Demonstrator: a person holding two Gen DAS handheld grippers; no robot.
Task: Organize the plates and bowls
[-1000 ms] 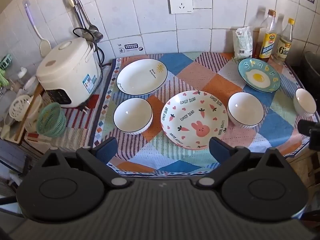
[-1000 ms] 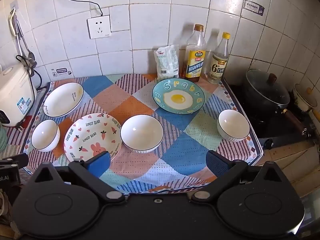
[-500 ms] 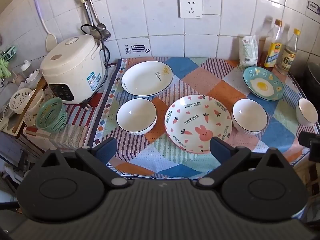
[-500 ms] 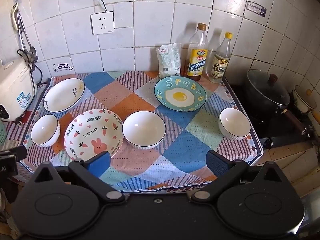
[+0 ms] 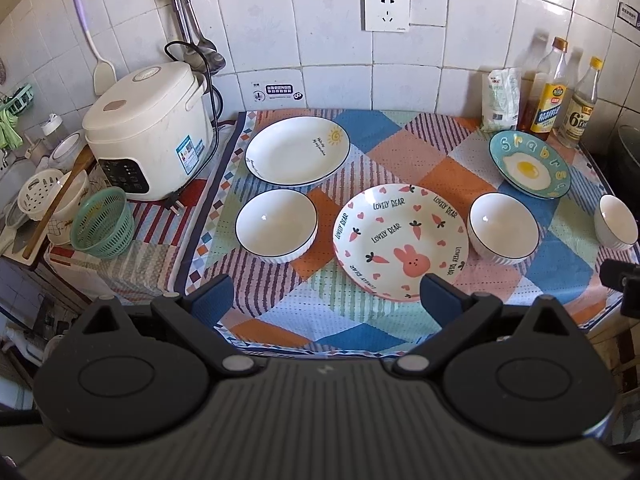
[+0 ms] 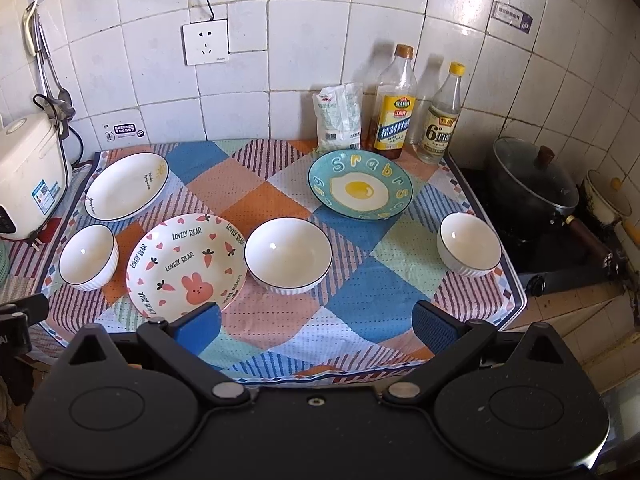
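Observation:
Three plates lie on the patchwork cloth: a white sun plate at the back left, a pink rabbit plate in front, and a teal fried-egg plate at the back right. Three white bowls sit in a row: left bowl, middle bowl, right bowl. My left gripper hangs open over the cloth's front edge, before the rabbit plate. My right gripper is open too, in front of the middle bowl. Both hold nothing.
A white rice cooker and a green basket stand left of the cloth. Two bottles and a white bag line the tiled wall. A lidded black pot sits on the stove at the right.
Both views have tilted up and pulled back a little, so the dishes sit lower and the wall shows more. Nothing on the cloth moved; both grippers stayed open.

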